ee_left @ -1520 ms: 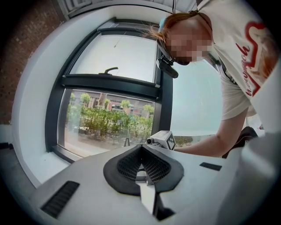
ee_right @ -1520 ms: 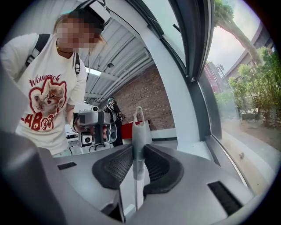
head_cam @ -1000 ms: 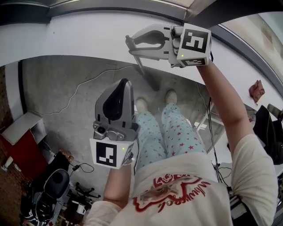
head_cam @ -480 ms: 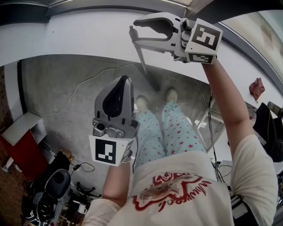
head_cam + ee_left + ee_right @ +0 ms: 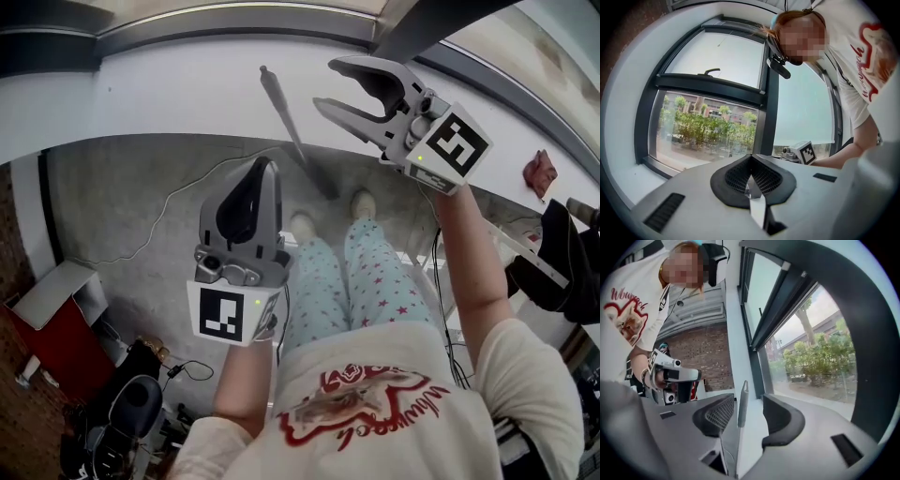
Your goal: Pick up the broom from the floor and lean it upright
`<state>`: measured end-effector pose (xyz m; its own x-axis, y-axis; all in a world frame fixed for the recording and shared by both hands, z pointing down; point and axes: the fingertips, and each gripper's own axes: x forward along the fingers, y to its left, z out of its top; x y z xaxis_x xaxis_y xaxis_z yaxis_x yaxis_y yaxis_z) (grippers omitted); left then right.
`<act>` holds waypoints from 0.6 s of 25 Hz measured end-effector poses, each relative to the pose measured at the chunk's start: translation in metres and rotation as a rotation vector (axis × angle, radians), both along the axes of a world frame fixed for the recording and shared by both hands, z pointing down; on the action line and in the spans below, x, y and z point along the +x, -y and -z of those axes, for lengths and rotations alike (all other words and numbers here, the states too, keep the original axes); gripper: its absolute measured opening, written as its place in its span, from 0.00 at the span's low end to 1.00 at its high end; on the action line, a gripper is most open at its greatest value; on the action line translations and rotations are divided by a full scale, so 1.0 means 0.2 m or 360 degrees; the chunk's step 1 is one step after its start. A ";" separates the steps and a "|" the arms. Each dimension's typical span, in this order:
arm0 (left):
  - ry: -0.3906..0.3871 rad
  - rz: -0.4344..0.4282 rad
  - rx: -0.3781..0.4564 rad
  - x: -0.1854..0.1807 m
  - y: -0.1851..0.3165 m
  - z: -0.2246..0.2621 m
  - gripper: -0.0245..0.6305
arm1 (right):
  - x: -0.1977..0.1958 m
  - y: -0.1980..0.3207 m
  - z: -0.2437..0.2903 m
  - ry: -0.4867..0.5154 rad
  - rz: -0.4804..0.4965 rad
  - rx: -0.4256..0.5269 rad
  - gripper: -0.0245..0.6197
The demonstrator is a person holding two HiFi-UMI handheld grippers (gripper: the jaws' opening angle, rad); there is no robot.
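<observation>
Against white wall (image 5: 141, 94), broom (image 5: 286, 111) leans upright; right gripper (image 5: 328, 84) jaws just opening wide, handle ahead of gap, untouched; left gripper (image 5: 262, 169) jaws together, empty.

- you're standing on the grey floor (image 5: 131, 220), shoes (image 5: 302, 223) near the broom (image 5: 279, 101)'s foot.
- a white cable (image 5: 167, 195) is trailing across it, a red box (image 5: 56, 347) sitting left.
</observation>
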<state>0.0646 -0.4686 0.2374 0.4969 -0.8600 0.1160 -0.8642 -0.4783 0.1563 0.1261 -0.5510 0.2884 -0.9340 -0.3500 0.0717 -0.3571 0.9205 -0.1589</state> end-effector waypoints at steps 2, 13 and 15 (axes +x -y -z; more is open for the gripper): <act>-0.0008 -0.0037 0.0003 0.01 -0.02 0.01 0.06 | 0.07 -0.06 0.04 0.0077 -0.0099 -0.0071 0.34; -0.0066 -0.0436 0.0067 0.13 -0.30 0.07 0.06 | 0.15 -0.57 0.19 0.0163 -0.0537 -0.0237 0.08; -0.0036 -0.0525 0.0042 0.14 -0.36 0.02 0.06 | 0.17 -0.65 0.16 0.0092 -0.0662 -0.0256 0.08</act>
<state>0.0928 -0.3962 0.2337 0.7515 -0.6547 0.0816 -0.6583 -0.7361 0.1572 0.1592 -0.4203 0.2564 -0.7203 -0.6853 0.1076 -0.6779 0.6624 -0.3188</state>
